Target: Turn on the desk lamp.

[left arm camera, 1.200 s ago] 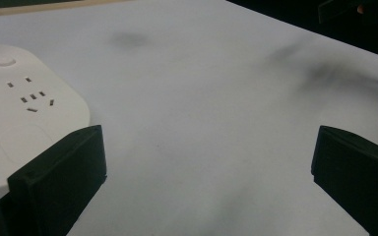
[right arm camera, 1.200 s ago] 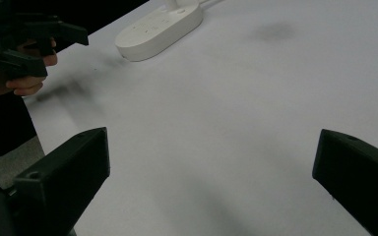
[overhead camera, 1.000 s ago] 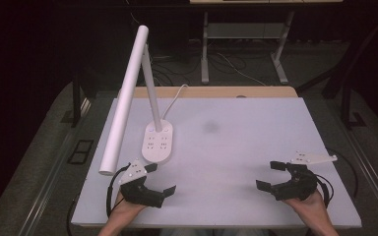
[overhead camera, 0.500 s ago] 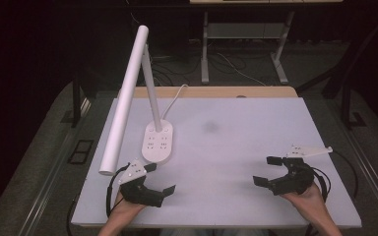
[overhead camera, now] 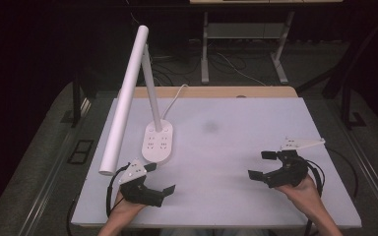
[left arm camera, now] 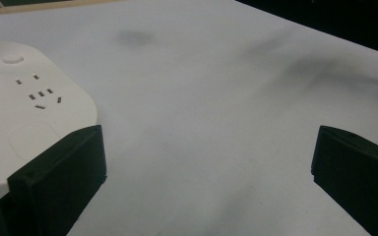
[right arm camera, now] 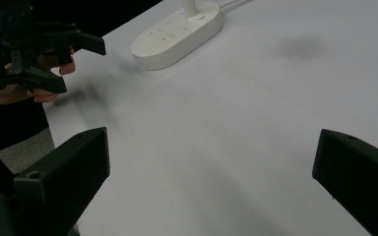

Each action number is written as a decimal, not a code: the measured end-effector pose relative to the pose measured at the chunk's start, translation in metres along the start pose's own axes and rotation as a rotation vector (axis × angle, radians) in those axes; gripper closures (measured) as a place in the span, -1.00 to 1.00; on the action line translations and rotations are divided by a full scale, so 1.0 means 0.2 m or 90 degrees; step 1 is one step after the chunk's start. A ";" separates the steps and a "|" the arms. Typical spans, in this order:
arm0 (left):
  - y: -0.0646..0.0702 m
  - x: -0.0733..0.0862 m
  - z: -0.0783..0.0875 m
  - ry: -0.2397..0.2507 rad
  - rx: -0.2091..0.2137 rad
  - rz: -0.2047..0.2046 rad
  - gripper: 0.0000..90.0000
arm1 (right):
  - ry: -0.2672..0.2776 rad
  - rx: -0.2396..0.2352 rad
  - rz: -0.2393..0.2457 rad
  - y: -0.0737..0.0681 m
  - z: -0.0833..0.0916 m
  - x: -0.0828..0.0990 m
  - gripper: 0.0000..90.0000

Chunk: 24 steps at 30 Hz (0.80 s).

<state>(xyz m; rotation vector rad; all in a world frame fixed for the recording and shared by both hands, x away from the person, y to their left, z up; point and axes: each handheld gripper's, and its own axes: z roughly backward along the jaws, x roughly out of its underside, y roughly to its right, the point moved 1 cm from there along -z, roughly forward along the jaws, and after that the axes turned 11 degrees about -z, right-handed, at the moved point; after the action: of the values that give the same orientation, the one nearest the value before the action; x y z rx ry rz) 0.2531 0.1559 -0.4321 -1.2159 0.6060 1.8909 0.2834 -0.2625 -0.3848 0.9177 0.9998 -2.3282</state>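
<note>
Both sets of fingers spread wide, holding nothing. Right gripper (overhead camera: pixel 267 167) has shifted slightly leftward and nearer the person than a second ago; left gripper (overhead camera: pixel 153 181) is unchanged, its upper finger just beside the desk lamp's socketed base (overhead camera: pixel 158 142). The lamp stands at the white table's (overhead camera: pixel 226 137) left, unmoved.

A lab-style recording room: a white worktop (overhead camera: pixel 256 147) on a wooden board stands on grey carpet under dark surroundings, with loose cables trailing around a metal-legged bench (overhead camera: pixel 246 34) behind. A white desk lamp (overhead camera: pixel 128 93) with sockets built into its base (overhead camera: pixel 158 142) is the worktop's lone fixture.
</note>
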 end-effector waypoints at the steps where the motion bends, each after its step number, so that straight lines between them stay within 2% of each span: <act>1: 0.00 0.00 0.00 0.000 0.000 0.000 -1.00 | -0.001 -0.002 -0.002 0.00 0.00 0.00 -0.99; 8: 0.00 0.00 0.00 0.001 0.000 0.001 -1.00 | 0.000 -0.008 -0.009 0.02 -0.02 -0.06 -0.99; 13: 0.00 0.00 0.00 0.001 0.000 0.001 -1.00 | -0.001 -0.013 -0.003 0.02 -0.05 -0.10 -0.99; 24: 0.00 0.00 0.00 0.004 0.002 0.001 -1.00 | -0.023 -0.022 0.004 0.01 -0.13 -0.20 -0.99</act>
<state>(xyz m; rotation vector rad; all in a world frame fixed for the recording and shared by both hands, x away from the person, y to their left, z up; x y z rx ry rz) 0.2526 0.1551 -0.4321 -1.2194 0.6125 1.8874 0.3219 -0.2382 -0.3696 0.8603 1.0172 -2.3074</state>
